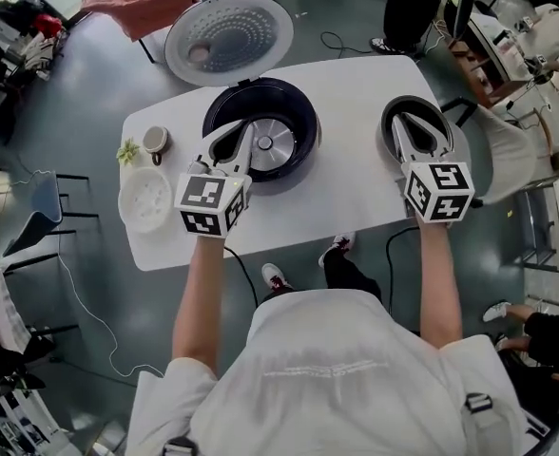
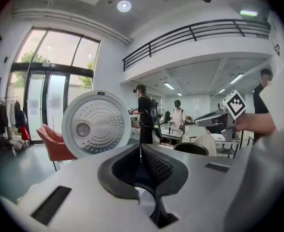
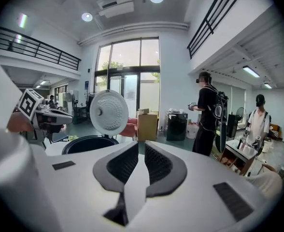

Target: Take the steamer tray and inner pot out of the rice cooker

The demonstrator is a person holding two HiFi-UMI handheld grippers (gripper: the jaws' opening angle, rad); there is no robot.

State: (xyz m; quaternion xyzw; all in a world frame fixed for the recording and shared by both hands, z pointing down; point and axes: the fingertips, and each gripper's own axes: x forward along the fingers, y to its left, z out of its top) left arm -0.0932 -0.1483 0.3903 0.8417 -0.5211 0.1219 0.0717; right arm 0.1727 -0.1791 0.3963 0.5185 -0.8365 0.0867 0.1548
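- The left gripper point(image 1: 246, 133) is hanging over the front of the open rice cooker point(image 1: 303, 112) in the middle of the head view. In its own view point(image 2: 140, 146) the jaws are touching at the tips and aren't gripping anything.
- The right gripper point(image 1: 409, 122) is hovering over at the right of the frame, above the inner pot point(image 1: 390, 129). In its own view point(image 3: 141, 144) the jaws are sitting just a thin slit apart, and nothing is between them either.
- The inner pot is sitting out of the cooker, on the right end of the white table point(image 1: 346, 188). It's also showing up in the left gripper view point(image 2: 192, 149), right of centre.
- The steamer tray point(image 1: 144, 198) is out too, lying flat on the left end of the table, just left of the left gripper's marker cube.
- The cooker's lid point(image 1: 229, 38) is standing wide open at the top of the frame, and the bare heating plate point(image 1: 275, 143) is showing inside the body.
- A small cup point(image 1: 155, 140) is sitting just above the steamer tray.
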